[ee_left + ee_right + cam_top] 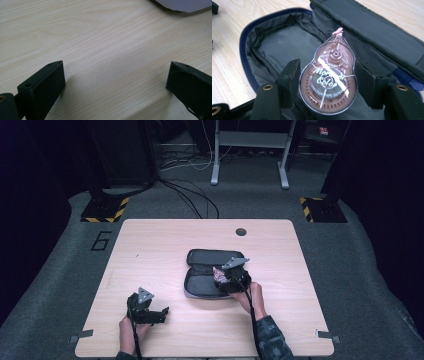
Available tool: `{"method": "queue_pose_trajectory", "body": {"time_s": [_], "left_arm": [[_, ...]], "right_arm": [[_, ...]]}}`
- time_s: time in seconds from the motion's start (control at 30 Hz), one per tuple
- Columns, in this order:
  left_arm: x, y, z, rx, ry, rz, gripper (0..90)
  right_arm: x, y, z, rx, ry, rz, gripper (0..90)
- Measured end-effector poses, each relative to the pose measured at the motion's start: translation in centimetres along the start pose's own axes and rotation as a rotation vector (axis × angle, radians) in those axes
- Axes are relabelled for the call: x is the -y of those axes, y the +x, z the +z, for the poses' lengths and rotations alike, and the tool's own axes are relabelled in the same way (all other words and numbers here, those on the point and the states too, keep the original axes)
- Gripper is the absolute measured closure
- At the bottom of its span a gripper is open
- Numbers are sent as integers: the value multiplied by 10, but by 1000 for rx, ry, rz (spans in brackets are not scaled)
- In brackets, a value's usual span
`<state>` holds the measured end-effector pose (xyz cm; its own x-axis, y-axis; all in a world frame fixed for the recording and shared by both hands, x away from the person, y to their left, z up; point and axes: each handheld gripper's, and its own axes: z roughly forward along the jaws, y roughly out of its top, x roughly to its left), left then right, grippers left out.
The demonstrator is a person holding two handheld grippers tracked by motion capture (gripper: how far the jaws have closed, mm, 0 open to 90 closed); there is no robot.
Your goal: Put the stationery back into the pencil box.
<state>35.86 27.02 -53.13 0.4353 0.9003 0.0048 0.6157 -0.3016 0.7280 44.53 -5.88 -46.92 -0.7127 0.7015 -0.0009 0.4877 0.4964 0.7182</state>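
The right gripper (pixel 327 82) clamps a pink correction tape dispenser (pixel 328 80) by its wide round body over the open pencil case (pixel 274 42) mid-table; light, hard, slick plastic, so grip the flanks. The left gripper (pixel 115 82) rests open near the table's (pixel 100 37) front-left corner

The pencil case (pixel 185 4) is cut off by the left gripper view's top edge. In the high view the correction tape (pixel 219 276) is too small to read.
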Motion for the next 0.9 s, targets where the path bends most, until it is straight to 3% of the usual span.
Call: {"method": "queue_pose_trajectory", "body": {"time_s": [0.03,0.27,0.3,0.53,0.67,0.77,0.9], "left_arm": [[0,0,0,1,1,-2,18],[0,0,0,1,5,6,19],[0,1,-1,3,9,10,19],[0,0,0,3,4,13,22],[0,1,-1,2,5,17,22],[0,0,0,4,3,9,25],[0,0,-1,4,6,13,26]], "right_arm": [[1,1,2,-7,12,17,393],[3,-1,12,-25,42,-1,392],[3,1,13,-25,53,27,392],[4,0,22,-48,91,1,392],[5,2,26,-45,98,32,390],[6,0,27,-48,108,15,390],[6,0,28,-50,115,32,384]]}}
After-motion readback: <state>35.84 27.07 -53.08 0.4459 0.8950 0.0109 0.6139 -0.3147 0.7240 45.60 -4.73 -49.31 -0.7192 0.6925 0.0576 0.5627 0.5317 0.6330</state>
